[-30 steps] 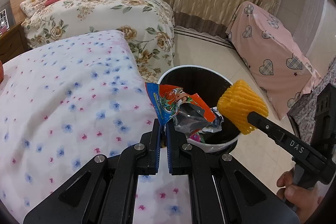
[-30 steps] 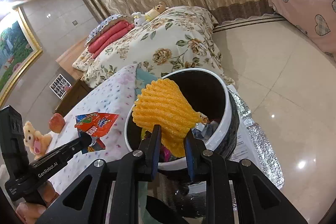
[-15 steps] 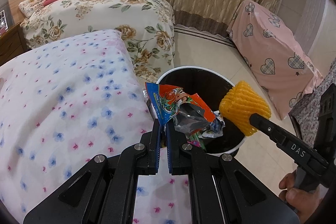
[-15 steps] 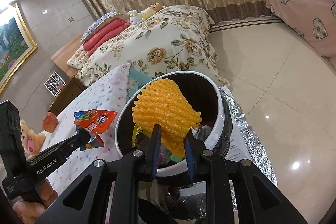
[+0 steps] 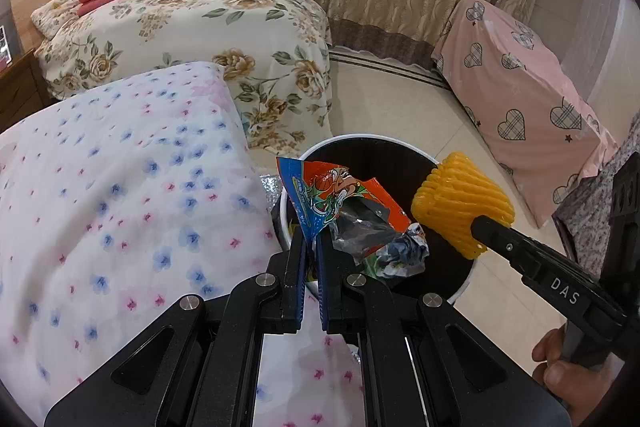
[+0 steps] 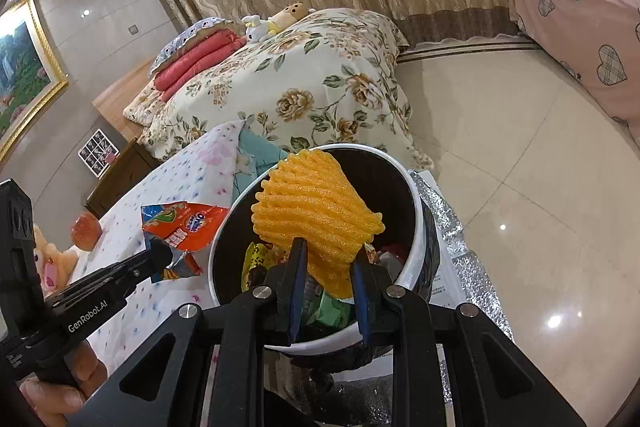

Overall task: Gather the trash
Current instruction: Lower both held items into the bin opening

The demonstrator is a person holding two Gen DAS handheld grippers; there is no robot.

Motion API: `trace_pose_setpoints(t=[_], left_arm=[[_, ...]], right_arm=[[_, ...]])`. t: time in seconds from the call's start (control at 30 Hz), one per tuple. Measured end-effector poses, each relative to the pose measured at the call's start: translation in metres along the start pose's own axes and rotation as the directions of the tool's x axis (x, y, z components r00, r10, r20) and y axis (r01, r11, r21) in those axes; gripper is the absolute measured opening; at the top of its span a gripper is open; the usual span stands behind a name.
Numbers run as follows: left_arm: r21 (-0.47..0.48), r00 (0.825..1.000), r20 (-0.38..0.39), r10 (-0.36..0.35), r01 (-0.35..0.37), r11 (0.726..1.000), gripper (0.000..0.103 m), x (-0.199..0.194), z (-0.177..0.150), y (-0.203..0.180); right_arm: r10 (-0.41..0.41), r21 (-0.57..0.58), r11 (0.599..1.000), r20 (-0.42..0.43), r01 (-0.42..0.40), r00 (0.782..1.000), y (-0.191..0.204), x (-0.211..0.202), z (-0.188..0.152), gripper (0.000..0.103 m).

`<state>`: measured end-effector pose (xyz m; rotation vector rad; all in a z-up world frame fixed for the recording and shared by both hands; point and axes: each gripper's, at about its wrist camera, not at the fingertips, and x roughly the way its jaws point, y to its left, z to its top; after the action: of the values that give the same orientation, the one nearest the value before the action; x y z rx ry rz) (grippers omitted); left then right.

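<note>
My left gripper [image 5: 312,241] is shut on an orange and blue snack wrapper [image 5: 340,197], held at the left rim of a white trash bin [image 5: 360,139] with a dark inside. In the right wrist view the same wrapper [image 6: 184,227] hangs just left of the bin [image 6: 416,227]. My right gripper [image 6: 326,255] is shut on a yellow foam fruit net [image 6: 312,211], held above the bin's opening; the net [image 5: 464,205] shows at the bin's right side in the left wrist view. Several wrappers [image 6: 256,259] lie inside the bin.
A bed with a white flowered sheet [image 5: 120,187] lies left of the bin. Behind it stands a bed with a floral quilt [image 5: 200,27], red pillows and plush toys. A pink heart-patterned cover [image 5: 520,75] is at right. Silver foil [image 6: 452,227] lies on the tiled floor under the bin.
The left gripper with the wrapper has shifted closer to the bin's rim. The right gripper with the foam net has stayed over the bin.
</note>
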<state>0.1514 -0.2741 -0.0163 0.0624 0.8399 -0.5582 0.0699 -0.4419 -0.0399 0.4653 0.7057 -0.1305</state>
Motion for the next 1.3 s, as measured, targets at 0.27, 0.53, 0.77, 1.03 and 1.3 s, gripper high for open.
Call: trace_pose_setpoints(t=[0.27, 0.53, 0.77, 1.03, 1.3], left_arm=[[0.009, 1.000, -0.003, 0.003, -0.003, 1.000, 0.004, 0.005, 0.003, -0.004], [0.021, 1.000, -0.007, 0.007, -0.007, 1.000, 0.004, 0.009, 0.006, -0.010], [0.025, 1.000, -0.012, 0.012, -0.011, 1.000, 0.004, 0.012, 0.008, -0.010], [0.030, 1.000, -0.023, 0.019, -0.019, 0.999, 0.004, 0.016, 0.008, -0.013], [0.035, 0.999, -0.029, 0.026, -0.025, 0.999, 0.004, 0.020, 0.009, -0.015]], right_arm=[[-0.001, -0.008, 1.000, -0.004, 0.001, 1.000, 0.000, 0.004, 0.004, 0.021], [-0.004, -0.019, 1.000, -0.009, 0.004, 1.000, 0.000, 0.008, 0.010, 0.021], [-0.008, -0.023, 1.000, -0.015, 0.008, 1.000, -0.002, 0.011, 0.013, 0.021], [-0.013, -0.025, 1.000, -0.024, 0.012, 1.000, -0.005, 0.015, 0.015, 0.021], [-0.015, -0.026, 1.000, -0.027, 0.014, 1.000, -0.005, 0.017, 0.017, 0.022]])
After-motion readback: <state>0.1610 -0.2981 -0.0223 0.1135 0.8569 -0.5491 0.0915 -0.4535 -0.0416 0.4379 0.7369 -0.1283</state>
